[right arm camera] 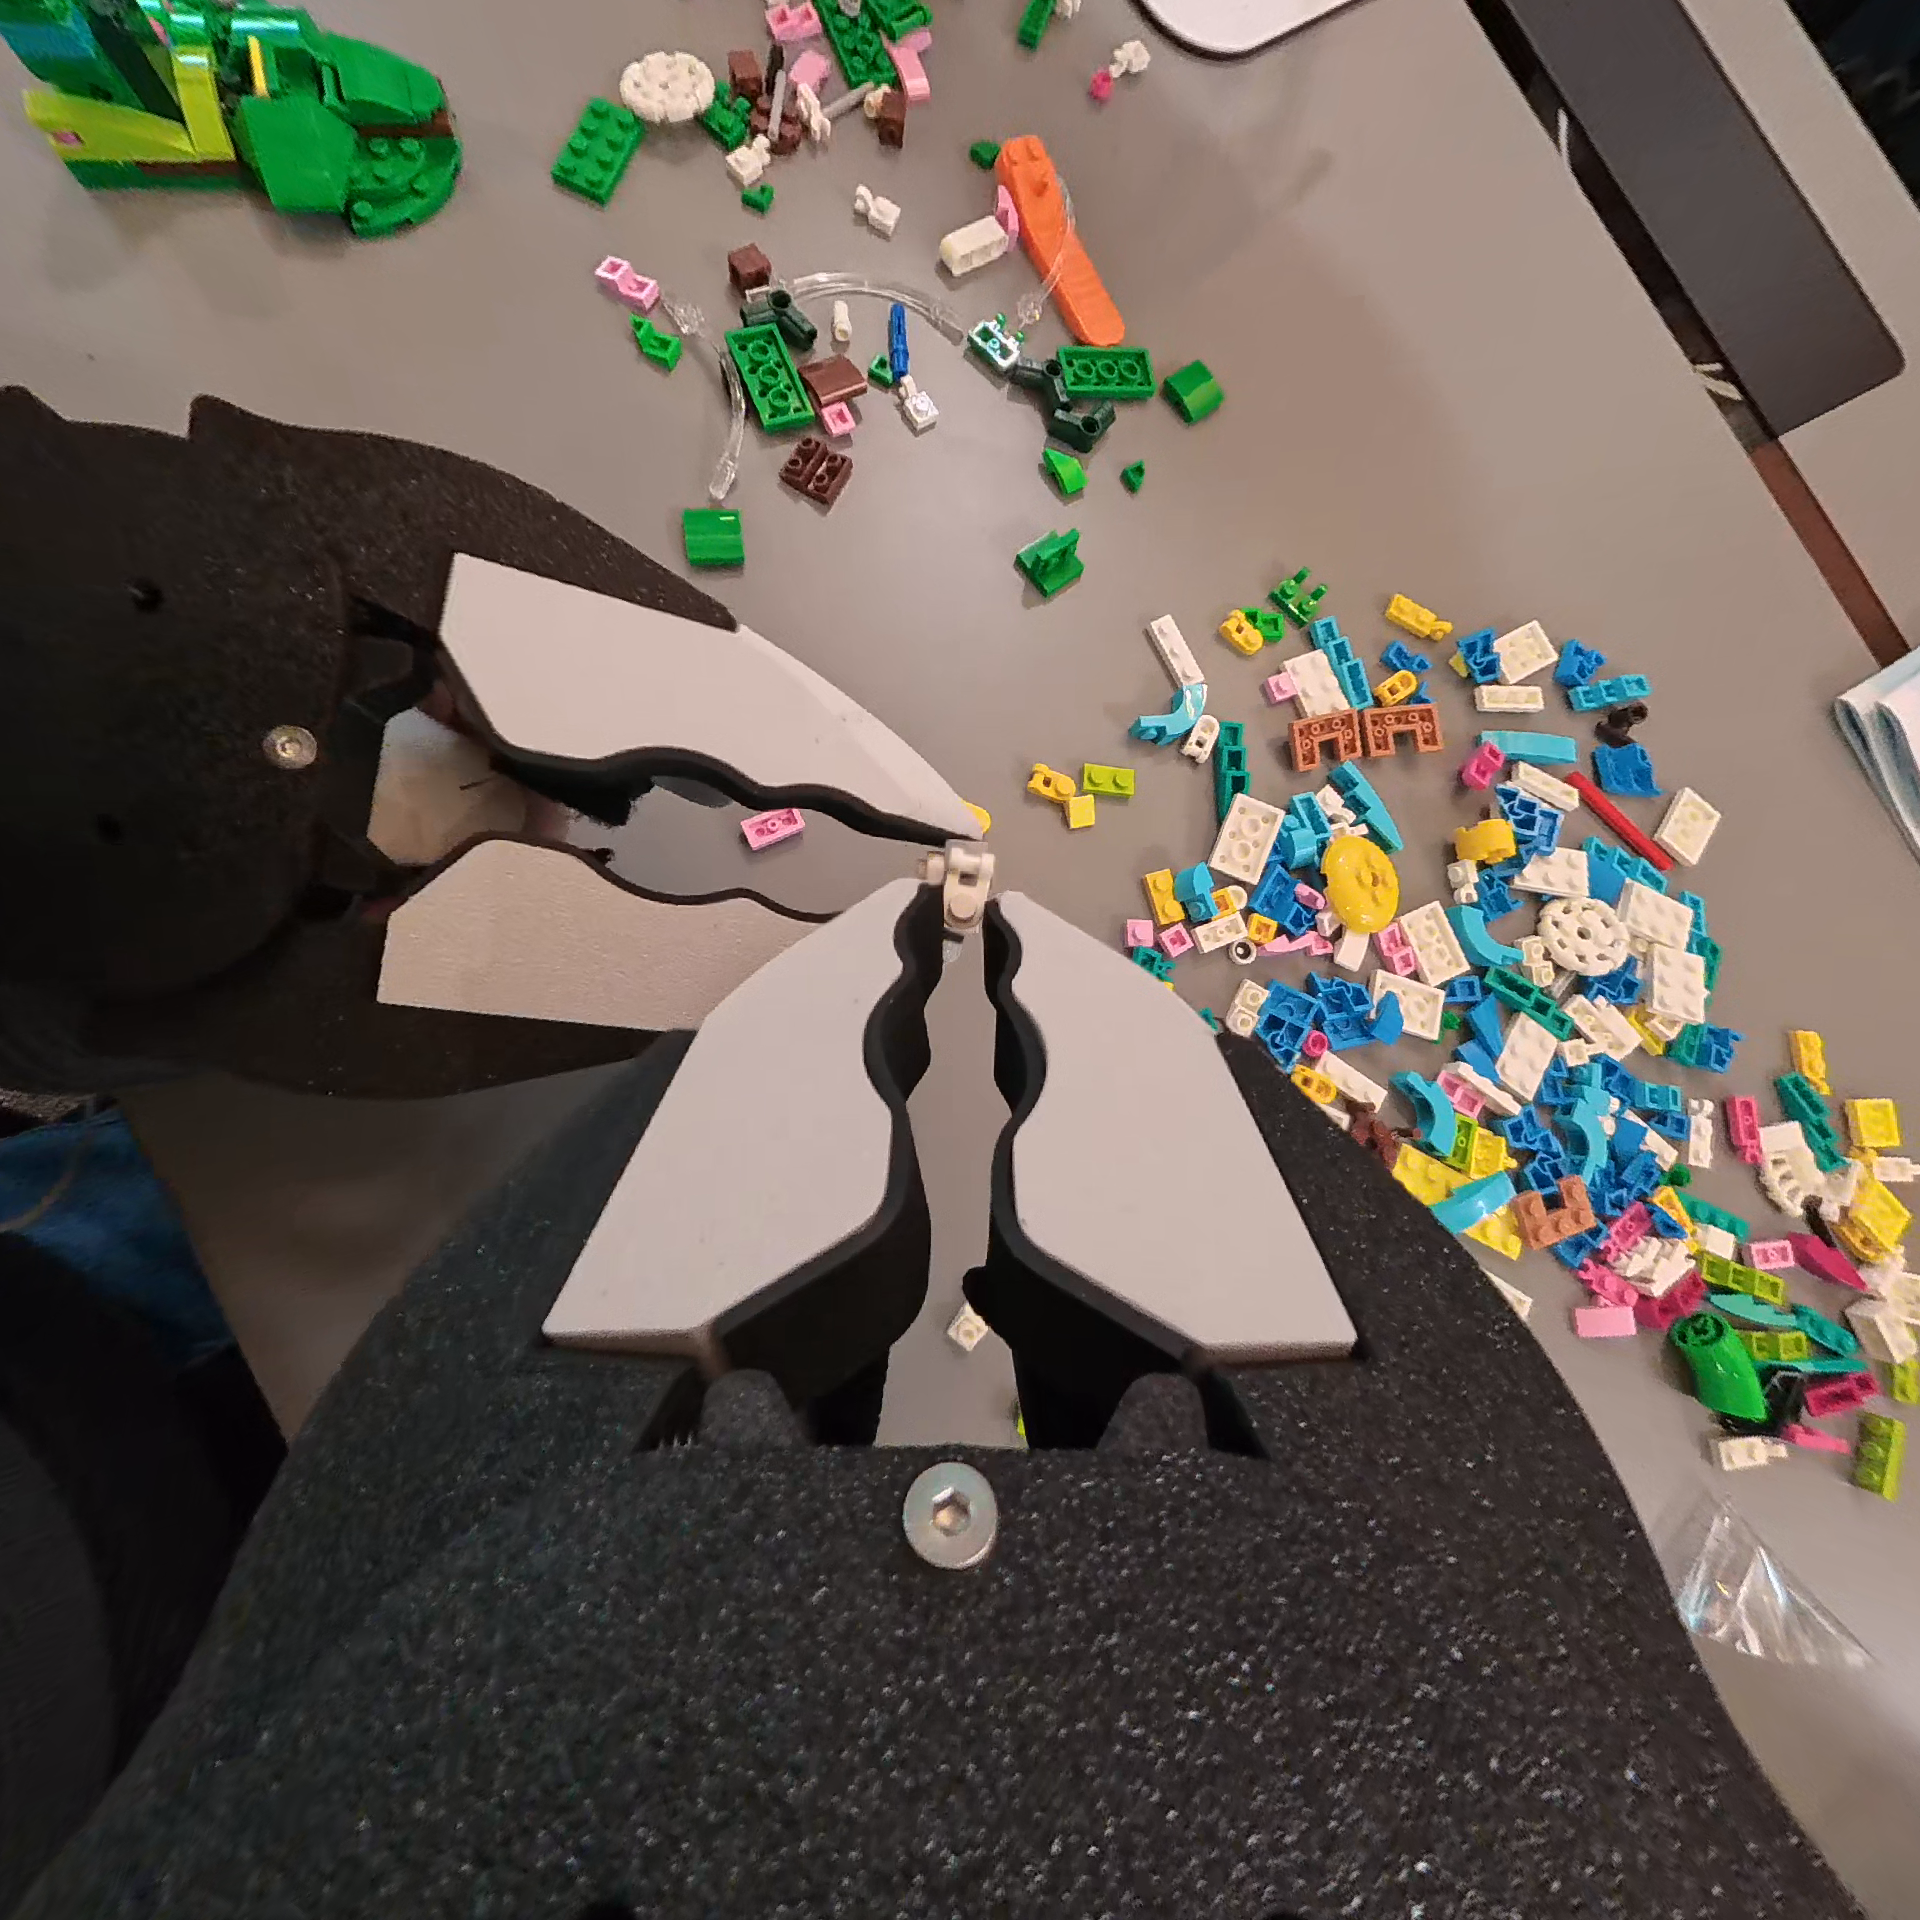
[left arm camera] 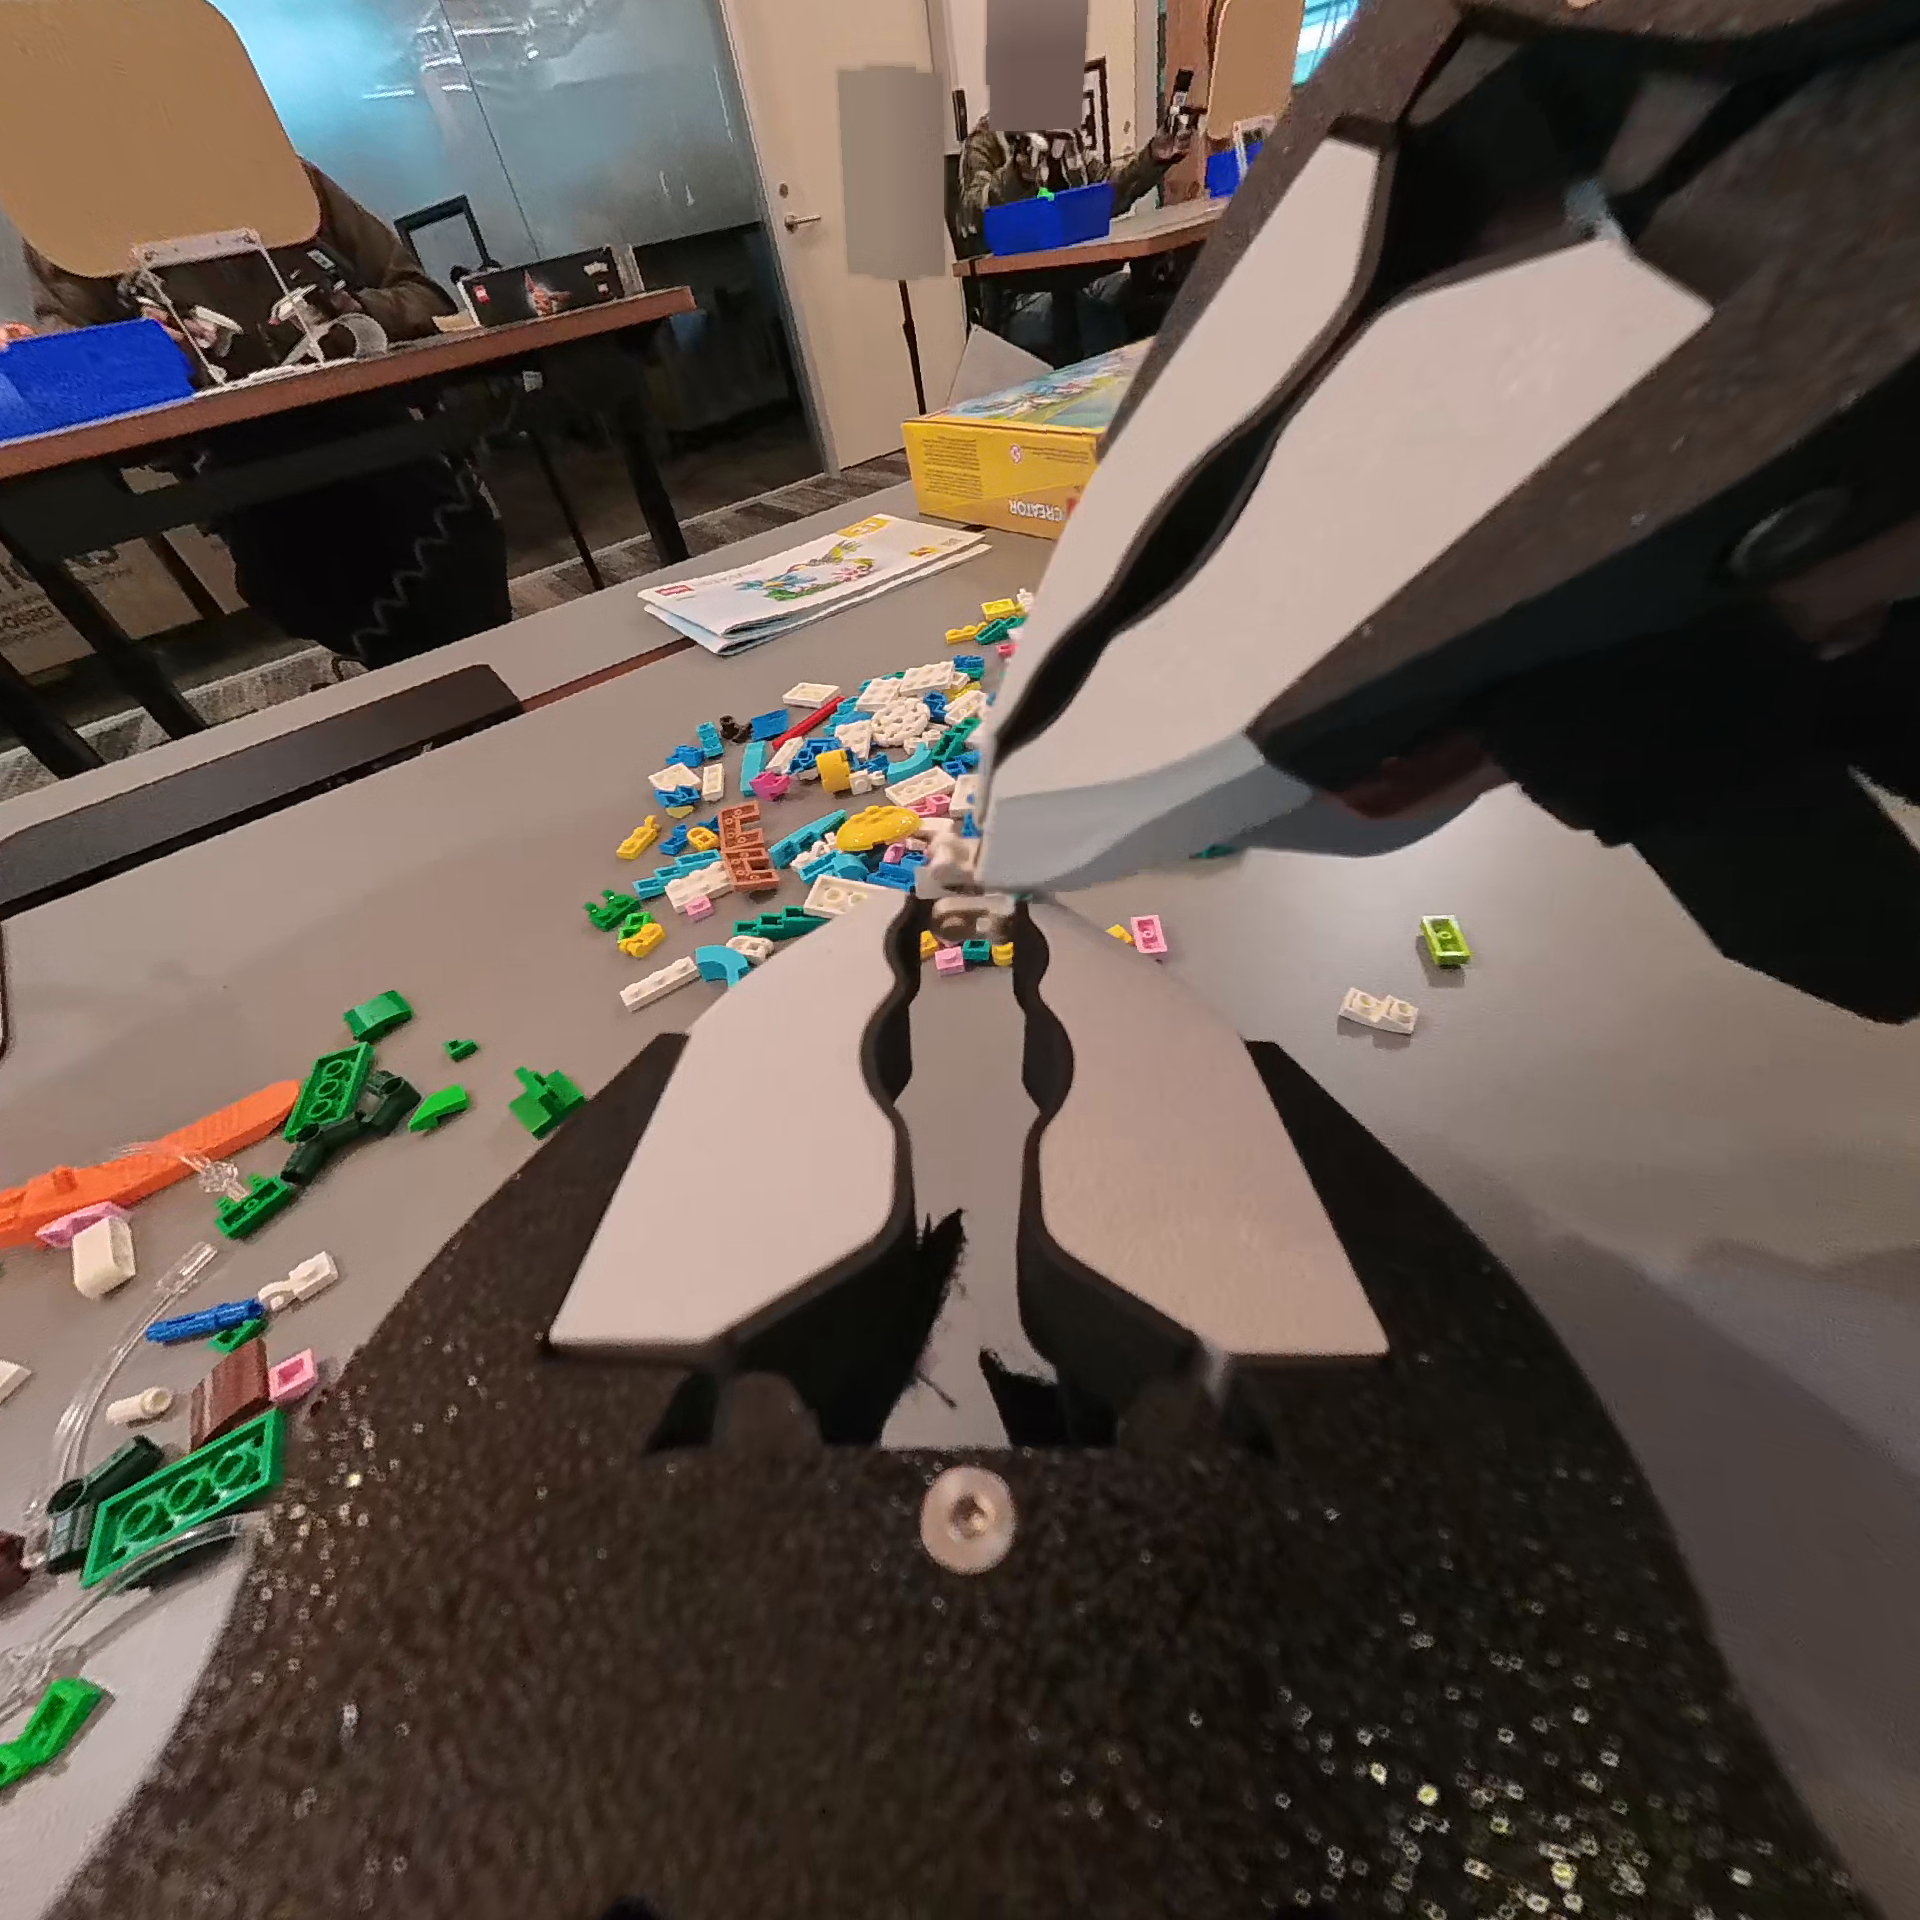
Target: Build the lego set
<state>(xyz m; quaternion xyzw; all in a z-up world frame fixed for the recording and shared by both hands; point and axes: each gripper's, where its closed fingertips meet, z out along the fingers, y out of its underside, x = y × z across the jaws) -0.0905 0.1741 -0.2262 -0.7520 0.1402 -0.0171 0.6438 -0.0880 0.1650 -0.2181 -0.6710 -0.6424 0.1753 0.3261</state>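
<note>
My left gripper [left arm camera: 961,916] is shut on a small grey-white piece [left arm camera: 964,923] a little above the grey table [left arm camera: 1351,1195]. My right gripper [right arm camera: 961,906] is shut on a small white clip piece [right arm camera: 964,881]. The two gripper tips meet and the two small pieces touch. In the left wrist view the right gripper [left arm camera: 985,847] comes in from the upper right with its white piece [left arm camera: 948,860]. In the right wrist view the left gripper [right arm camera: 966,831] comes in from the left. A partly built green model [right arm camera: 239,114] stands at the far left.
A big pile of blue, white, yellow and pink pieces [right arm camera: 1507,987] lies right of the grippers. Green, brown and clear pieces [right arm camera: 790,364] and an orange piece [right arm camera: 1060,249] lie beyond. The yellow set box [left arm camera: 997,457] and booklet [left arm camera: 810,582] sit at the table's far edge. Both grippers' tips are close together, under 4 cm apart. Left tips and right tips are each some 30 cm from the partly built green model [right arm camera: 239,114].
</note>
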